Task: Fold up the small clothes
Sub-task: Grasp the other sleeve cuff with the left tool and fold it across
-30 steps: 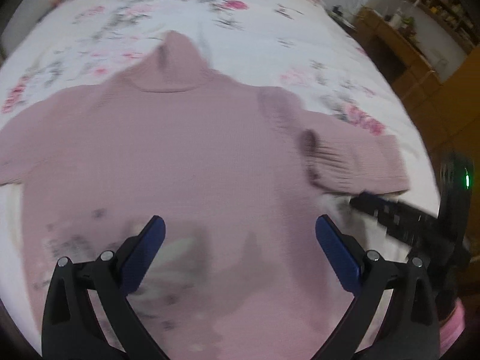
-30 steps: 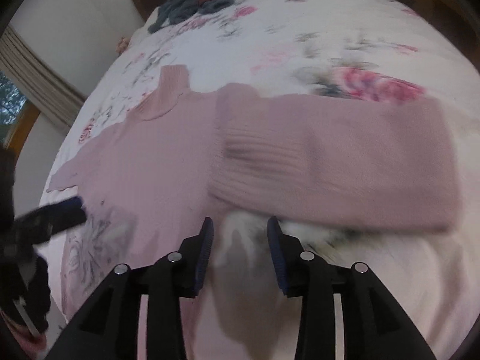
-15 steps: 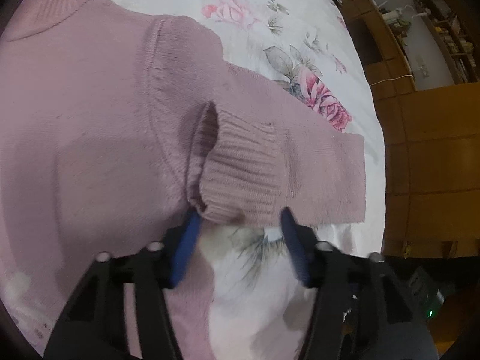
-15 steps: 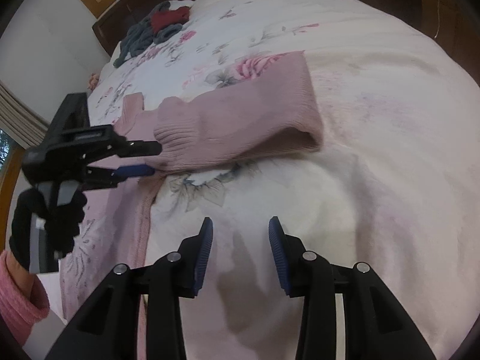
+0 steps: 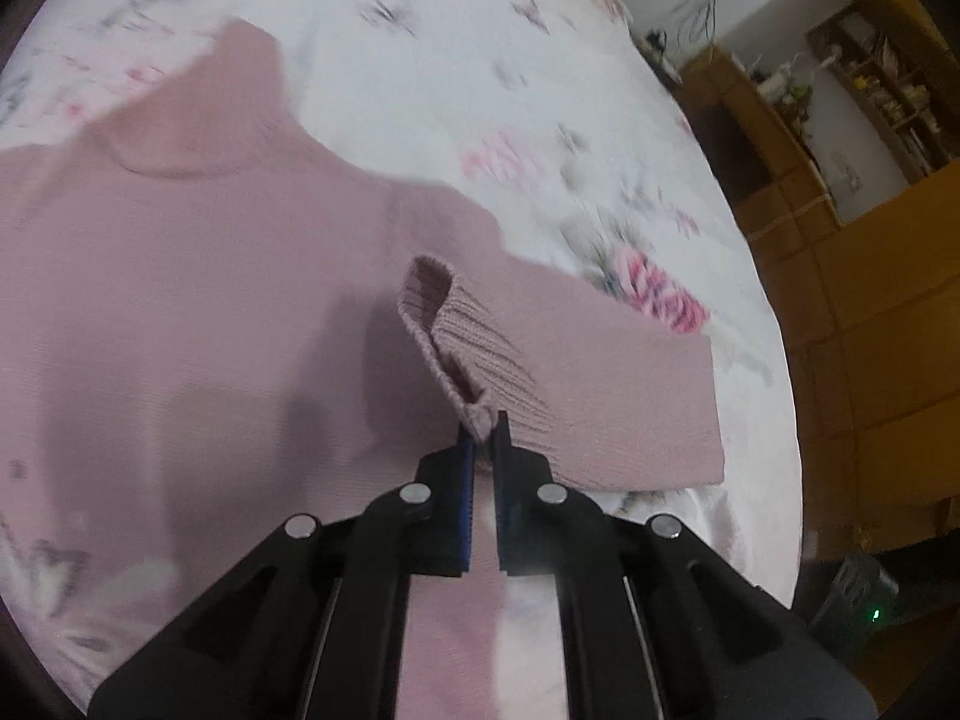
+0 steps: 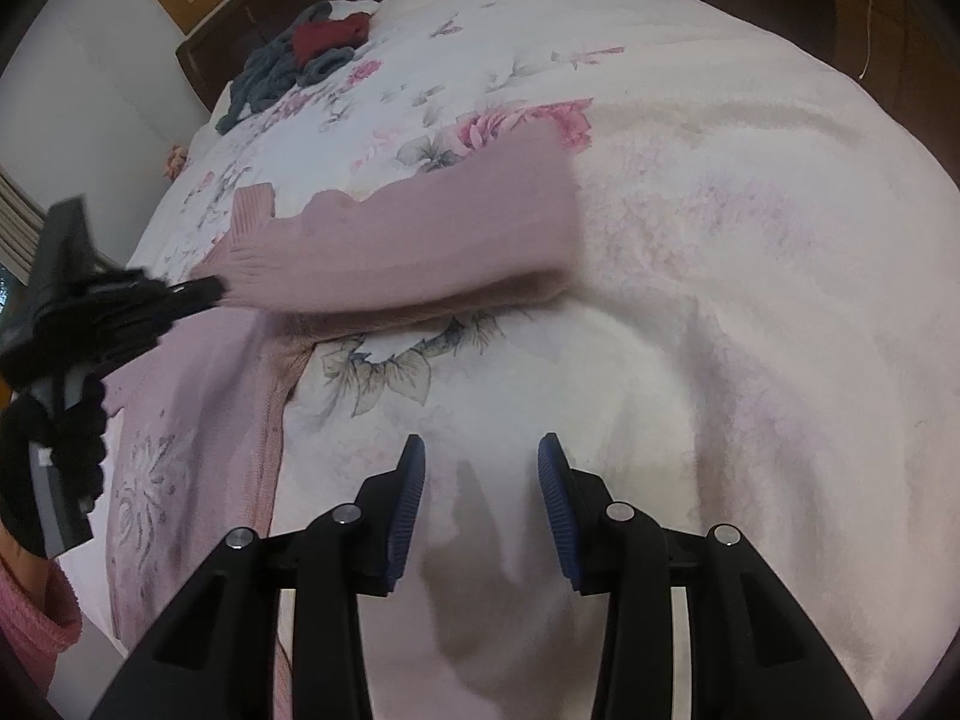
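A pink knitted turtleneck sweater (image 5: 180, 276) lies flat on the flowered bed cover. Its right sleeve (image 5: 600, 372) is folded back toward the body, ribbed cuff (image 5: 474, 336) uppermost. My left gripper (image 5: 483, 429) is shut on the cuff's edge and holds it a little off the body. In the right wrist view the same sleeve (image 6: 432, 240) stretches across the bed, with the left gripper (image 6: 210, 291) pinching its end. My right gripper (image 6: 480, 480) is open over bare bed cover, well below the sleeve, with nothing between its fingers.
A pile of grey and red clothes (image 6: 300, 60) lies at the far end of the bed (image 6: 750, 240). Wooden furniture and shelves (image 5: 870, 180) stand beyond the bed's right edge. A person's black-gloved hand (image 6: 54, 450) and pink sleeve (image 6: 30, 618) hold the left gripper.
The left gripper moved right from over the sweater's body to the cuff, closed on it and lifted it. The right gripper backed away from the sleeve toward the bed's near side.
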`<action>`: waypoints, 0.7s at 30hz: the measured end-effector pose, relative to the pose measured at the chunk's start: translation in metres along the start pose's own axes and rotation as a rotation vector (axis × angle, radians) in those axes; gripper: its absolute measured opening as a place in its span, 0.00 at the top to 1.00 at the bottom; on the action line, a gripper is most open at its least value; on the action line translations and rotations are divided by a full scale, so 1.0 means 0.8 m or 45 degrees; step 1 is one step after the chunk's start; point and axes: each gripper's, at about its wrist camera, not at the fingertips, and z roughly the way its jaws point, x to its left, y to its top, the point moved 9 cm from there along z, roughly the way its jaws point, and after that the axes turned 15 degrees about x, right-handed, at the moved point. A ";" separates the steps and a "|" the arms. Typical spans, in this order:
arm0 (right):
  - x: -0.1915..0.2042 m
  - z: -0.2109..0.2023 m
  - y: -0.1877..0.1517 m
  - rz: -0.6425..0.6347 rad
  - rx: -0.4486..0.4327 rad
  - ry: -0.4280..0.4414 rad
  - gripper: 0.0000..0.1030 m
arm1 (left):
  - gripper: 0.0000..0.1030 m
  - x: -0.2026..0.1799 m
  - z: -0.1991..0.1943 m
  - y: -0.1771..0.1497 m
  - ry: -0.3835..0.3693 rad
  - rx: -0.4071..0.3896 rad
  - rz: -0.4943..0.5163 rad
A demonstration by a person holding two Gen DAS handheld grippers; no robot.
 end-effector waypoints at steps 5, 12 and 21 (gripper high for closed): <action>0.014 -0.005 0.015 -0.006 -0.014 0.024 0.61 | 0.97 0.070 -0.062 0.003 0.110 -0.124 -0.061; 0.058 0.018 0.053 -0.016 0.030 0.114 0.58 | 0.97 0.180 -0.128 -0.001 0.215 -0.213 -0.218; 0.126 0.077 0.095 -0.021 0.147 0.231 0.57 | 0.97 0.282 -0.183 -0.001 0.293 -0.307 -0.385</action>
